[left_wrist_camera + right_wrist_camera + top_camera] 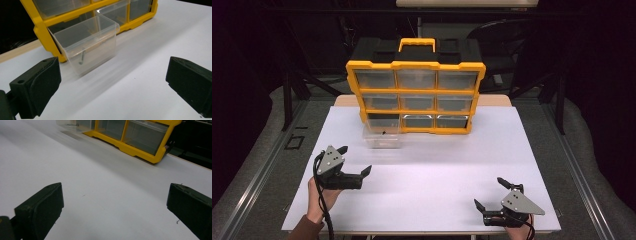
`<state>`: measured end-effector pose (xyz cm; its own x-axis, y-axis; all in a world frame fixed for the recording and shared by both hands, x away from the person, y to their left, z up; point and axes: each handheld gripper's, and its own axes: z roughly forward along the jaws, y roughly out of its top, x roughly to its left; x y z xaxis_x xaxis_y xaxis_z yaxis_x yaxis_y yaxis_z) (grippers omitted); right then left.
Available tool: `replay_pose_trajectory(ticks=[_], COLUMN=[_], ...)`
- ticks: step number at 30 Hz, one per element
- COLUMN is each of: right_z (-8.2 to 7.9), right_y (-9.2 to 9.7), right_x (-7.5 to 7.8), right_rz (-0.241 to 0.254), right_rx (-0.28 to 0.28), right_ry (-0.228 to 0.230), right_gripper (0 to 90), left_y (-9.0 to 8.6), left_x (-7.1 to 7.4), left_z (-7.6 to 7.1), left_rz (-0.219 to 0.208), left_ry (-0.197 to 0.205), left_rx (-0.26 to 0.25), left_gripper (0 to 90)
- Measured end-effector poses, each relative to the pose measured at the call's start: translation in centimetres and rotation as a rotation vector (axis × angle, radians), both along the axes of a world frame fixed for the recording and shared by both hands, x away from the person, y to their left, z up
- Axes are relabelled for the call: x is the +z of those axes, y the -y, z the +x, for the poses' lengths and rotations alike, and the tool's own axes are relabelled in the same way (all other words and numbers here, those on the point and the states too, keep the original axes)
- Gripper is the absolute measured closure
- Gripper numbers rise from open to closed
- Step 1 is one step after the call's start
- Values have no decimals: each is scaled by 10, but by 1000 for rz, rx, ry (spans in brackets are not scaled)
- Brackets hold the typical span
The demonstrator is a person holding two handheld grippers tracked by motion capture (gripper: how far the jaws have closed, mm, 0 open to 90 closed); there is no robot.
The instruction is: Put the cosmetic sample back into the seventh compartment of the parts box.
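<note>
Left gripper [355, 161] jaws wide, empty; clear drawer [87, 45] at 12 o'clock, one screw [82, 58] inside. Light, slick, thin plastic: pinch front wall. Right gripper [490, 192] spread, idle.

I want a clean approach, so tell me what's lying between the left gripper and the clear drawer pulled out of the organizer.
Nothing: in the left gripper view, bare white tabletop runs from the open left gripper to the clear drawer.

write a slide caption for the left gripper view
Open left gripper faces a clear drawer pulled out of the yellow organizer, a single screw inside.
</note>
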<state>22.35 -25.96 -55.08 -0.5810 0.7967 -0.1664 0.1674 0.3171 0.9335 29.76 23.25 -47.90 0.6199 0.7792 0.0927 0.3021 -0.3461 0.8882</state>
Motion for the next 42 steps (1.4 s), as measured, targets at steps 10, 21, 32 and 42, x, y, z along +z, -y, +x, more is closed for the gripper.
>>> replay_pose_trajectory(ticks=[10,21,32,42], right_z=[0,0,0,0], right_y=[-1,-2,-2,-2], right_x=[0,-1,-1,0], right_rz=[1,-6,-7,-10], right_rx=[2,3,6,9], right_ry=[-2,-10,-10,-4], right_gripper=[2,2,2,2], left_y=[-8,-15,-20,-21], left_x=[-19,-46,-77,-78], left_z=[-17,-30,-45,-44], left_rz=[-20,-44,-43,-50], left_ry=[14,-12,-23,-31], left_rx=[13,34,40,42], left_gripper=[1,0,0,0])
